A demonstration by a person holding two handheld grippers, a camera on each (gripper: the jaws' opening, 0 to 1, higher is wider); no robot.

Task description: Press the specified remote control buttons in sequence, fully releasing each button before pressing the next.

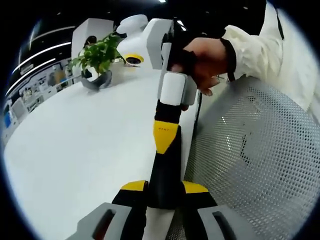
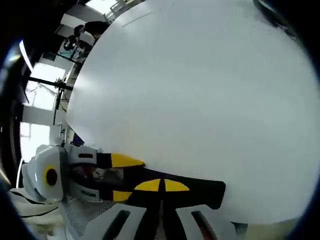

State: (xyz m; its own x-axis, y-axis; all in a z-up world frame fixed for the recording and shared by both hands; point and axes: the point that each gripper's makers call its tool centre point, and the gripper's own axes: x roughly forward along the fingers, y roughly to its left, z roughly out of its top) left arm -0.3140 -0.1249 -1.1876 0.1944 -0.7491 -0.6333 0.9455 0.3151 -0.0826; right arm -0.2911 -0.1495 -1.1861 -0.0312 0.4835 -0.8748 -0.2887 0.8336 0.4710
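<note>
Black remote control [image 1: 164, 172] [image 2: 207, 190] at near edge of white table [image 1: 85, 140] [image 2: 200, 85], hard to make out. Left gripper [image 1: 164, 189] [image 2: 131, 177] pinches it between yellow-tipped jaws. Right gripper [image 1: 165, 144] [image 2: 162, 185], jaws pressed together, tips at remote's far end; contact unclear. Hand [image 1: 205, 57] in white sleeve [image 1: 260, 45] holds right gripper. Potted plant [image 1: 97, 60] far back on table. Grey mesh chair [image 1: 260, 160] beside table.
</note>
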